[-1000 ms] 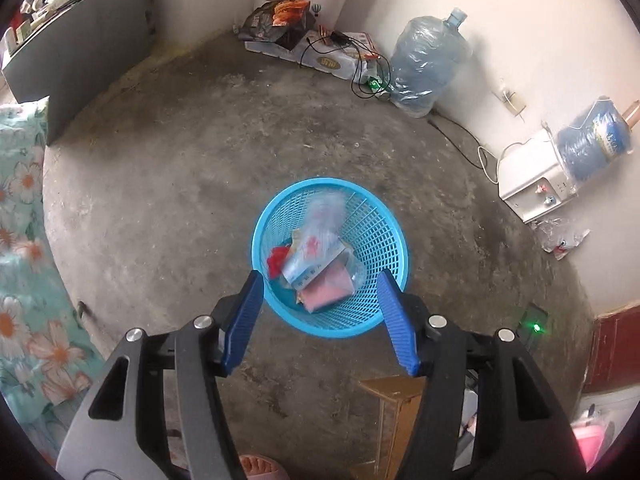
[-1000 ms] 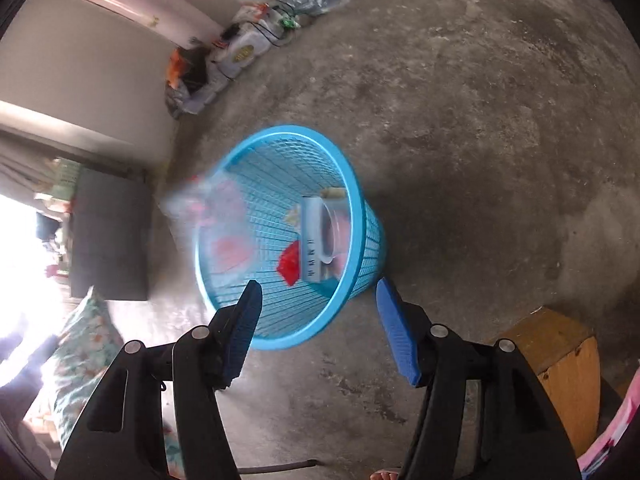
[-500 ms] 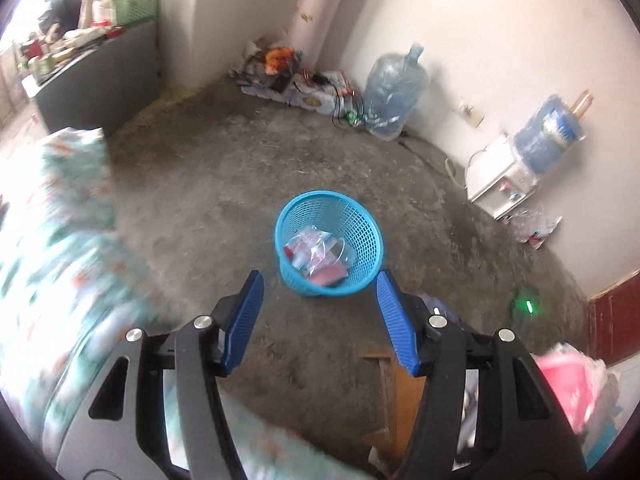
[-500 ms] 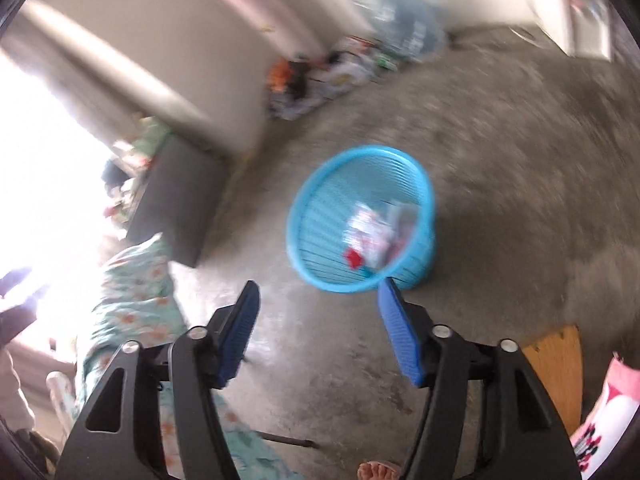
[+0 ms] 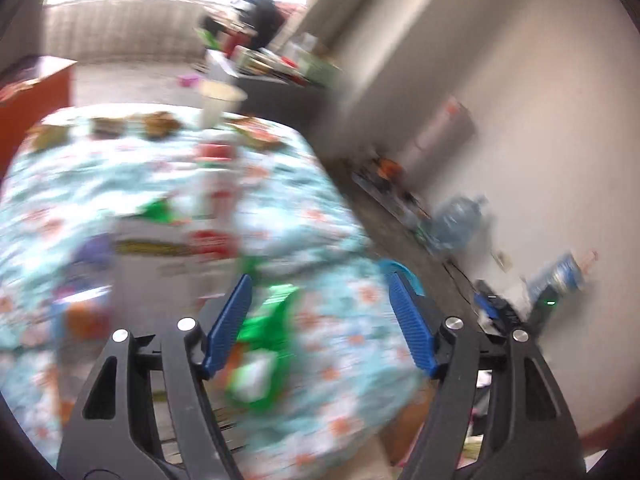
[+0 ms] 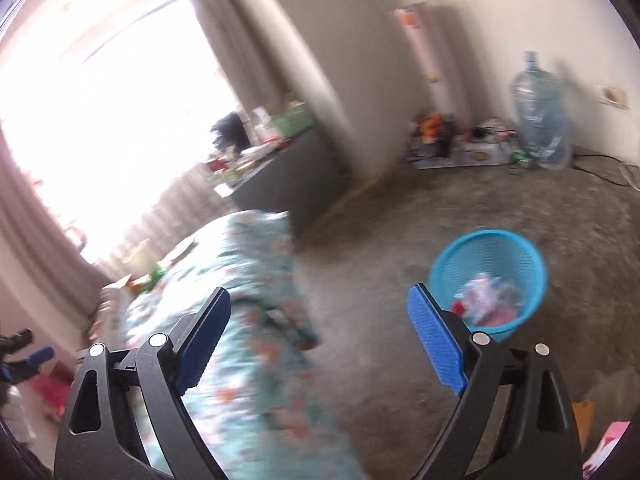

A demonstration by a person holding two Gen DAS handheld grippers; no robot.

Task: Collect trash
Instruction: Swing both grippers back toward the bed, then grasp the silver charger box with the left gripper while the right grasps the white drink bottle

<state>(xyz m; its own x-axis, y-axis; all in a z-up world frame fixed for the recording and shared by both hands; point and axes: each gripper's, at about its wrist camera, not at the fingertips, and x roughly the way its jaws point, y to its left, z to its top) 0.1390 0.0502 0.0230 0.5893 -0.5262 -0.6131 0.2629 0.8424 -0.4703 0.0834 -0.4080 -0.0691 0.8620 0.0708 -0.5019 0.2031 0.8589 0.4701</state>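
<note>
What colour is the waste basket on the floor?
Light blue, a mesh-walled basket; the right wrist view shows it best.

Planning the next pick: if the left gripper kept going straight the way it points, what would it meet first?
Most likely the green wrapper lying on the floral tablecloth, which sits between the open left gripper fingers; blur makes depth uncertain.

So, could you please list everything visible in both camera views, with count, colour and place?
basket: one, blue mesh, on the concrete floor, trash inside
floral cloth: one, teal with orange flowers, over a table, blurred packets on it
paper cup: one, pale, far table edge
green wrapper: one, near table edge
water jug: one, clear blue, by the wall
dark cabinet: one, grey, cluttered top
left hand-held gripper: black, blue pads, open, empty
right hand-held gripper: same, open, empty
</note>
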